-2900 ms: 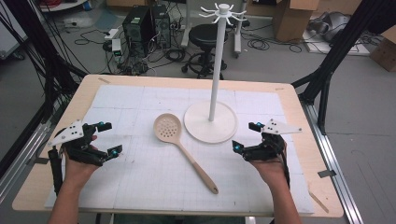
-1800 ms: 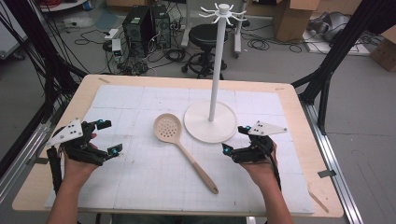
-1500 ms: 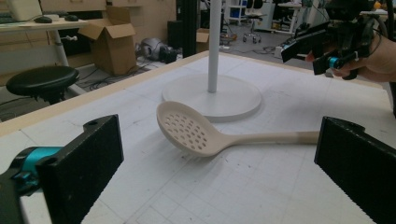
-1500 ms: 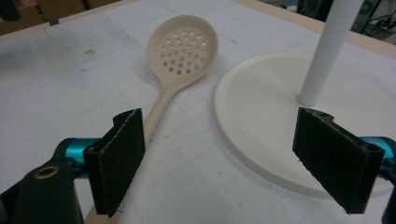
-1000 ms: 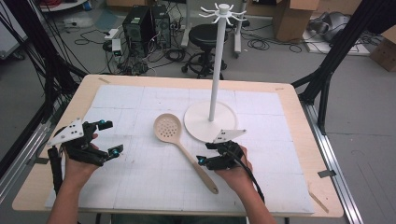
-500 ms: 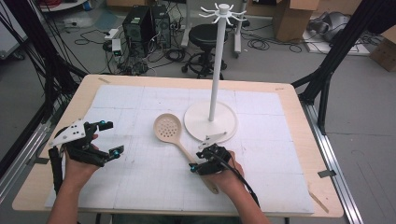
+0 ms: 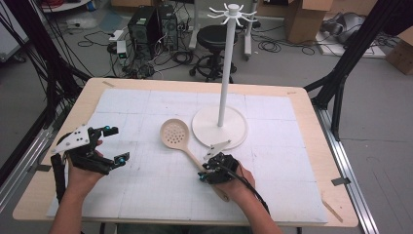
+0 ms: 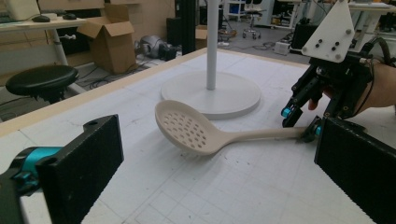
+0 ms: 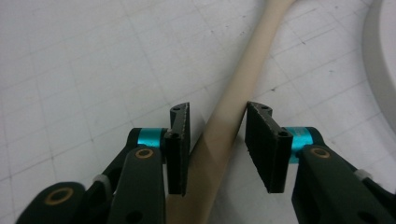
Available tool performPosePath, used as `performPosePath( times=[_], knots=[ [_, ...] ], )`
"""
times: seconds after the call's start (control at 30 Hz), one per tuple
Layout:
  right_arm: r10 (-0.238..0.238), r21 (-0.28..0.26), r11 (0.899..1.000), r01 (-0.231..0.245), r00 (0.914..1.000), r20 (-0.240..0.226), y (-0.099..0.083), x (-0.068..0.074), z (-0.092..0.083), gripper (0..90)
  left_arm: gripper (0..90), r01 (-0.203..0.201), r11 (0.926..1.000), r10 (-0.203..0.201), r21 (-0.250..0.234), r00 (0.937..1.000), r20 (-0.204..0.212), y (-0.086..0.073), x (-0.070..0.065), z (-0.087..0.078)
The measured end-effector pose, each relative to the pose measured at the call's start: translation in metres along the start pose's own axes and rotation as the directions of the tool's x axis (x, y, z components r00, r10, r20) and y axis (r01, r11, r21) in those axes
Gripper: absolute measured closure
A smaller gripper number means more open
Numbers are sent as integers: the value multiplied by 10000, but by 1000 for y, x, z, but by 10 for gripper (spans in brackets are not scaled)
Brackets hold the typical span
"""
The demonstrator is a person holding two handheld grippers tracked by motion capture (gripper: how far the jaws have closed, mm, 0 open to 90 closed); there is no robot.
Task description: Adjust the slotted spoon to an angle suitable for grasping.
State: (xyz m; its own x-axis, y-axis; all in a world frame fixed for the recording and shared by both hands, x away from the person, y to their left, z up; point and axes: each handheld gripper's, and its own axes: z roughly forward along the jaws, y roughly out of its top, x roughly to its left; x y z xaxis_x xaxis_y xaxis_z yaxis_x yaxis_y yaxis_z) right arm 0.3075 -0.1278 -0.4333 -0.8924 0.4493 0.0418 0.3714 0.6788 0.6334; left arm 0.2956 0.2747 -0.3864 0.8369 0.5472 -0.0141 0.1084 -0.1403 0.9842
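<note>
So the biggest thing here is the wooden counter (image 7: 311,117) with a white gridded mat (image 7: 160,190) laid over most of it. Toward the far side of the mat stands a white stand (image 7: 220,127), a round flat base with a thin pole going straight up to a ring of little hooks. Just beside that base, on its left in the high view, lies a cream slotted spoon (image 7: 174,134), bowl end near the stand and handle running diagonally back toward the person. The right tool (image 7: 201,174) is down over the handle, about halfway along. In the right gripper view the handle runs right up between the two black pads (image 9: 178,149), which have just been closing in on it; there's still a sliver of gap on each side, so it's straddling the handle, not quite clamped yet. The left tool (image 7: 113,145) sits well apart on the left side of the mat, jaws spread wide with nothing in them, and from its own view you can see the spoon lying on the mat with the other tool on its handle.
</note>
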Motion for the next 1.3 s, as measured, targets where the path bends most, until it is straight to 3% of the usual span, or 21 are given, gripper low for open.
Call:
performPosePath(
  times=[0.27, 0.3, 0.5, 0.67, 0.7, 0.73, 0.83, 1.0, 1.07, 1.13, 1.3],
  knots=[
    [-662, 205, 9975, 672, 9968, -446, 2, 4, -1, 671, 16, 36, 10000, -36, 54, 10000, 32, 0, -1, 2],
    [-958, 170, 9951, 969, 9936, -596, 2, 6, -1, 680, 16, 33, 10000, -33, 44, 10000, 25, 0, -1, 2],
    [-1491, 217, 9882, 1519, 9841, -966, 4, 10, 0, 724, 16, 8, 10000, -8, 18, 10000, 29, 0, -1, 1],
    [-1312, 170, 9909, 1336, 9863, -997, 3, 8, 0, 704, 17, 3, 10000, -3, 25, 10000, 36, 0, -1, 1],
    [-1324, 195, 9907, 1346, 9873, -883, 2, 8, 1, 680, 17, 1, 10000, -1, 23, 10000, 44, 0, -1, 1],
    [-1223, 157, 9922, 1239, 9892, -814, 1, 7, 1, 571, 16, 9, 10000, -9, 31, 10000, 28, 0, -1, 1],
    [-1278, 262, 9912, 1301, 9889, -762, -1, 7, -1, 509, 16, 11, 10000, -11, 6, 10000, 51, 0, 0, 1],
    [-1202, 509, 9909, 1242, 9899, -754, -8, 3, -9, 497, 16, 15, 10000, -15, -53, 10000, 24, 1, 1, -1],
    [-1123, 597, 9915, 1158, 9919, -588, -13, -2, -14, 493, 16, 19, 10000, -19, -78, 10000, 27, 1, 0, 0],
    [-932, 712, 9931, 936, 9956, -91, -18, -10, -21, 494, 17, 16, 10000, -15, -96, 10000, 50, 2, 0, 0],
    [-697, 716, 9952, 664, 9966, 450, -25, -19, -27, 503, 17, -37, 9999, 38, -96, 10000, 93, 3, 0, 2]
  ],
)
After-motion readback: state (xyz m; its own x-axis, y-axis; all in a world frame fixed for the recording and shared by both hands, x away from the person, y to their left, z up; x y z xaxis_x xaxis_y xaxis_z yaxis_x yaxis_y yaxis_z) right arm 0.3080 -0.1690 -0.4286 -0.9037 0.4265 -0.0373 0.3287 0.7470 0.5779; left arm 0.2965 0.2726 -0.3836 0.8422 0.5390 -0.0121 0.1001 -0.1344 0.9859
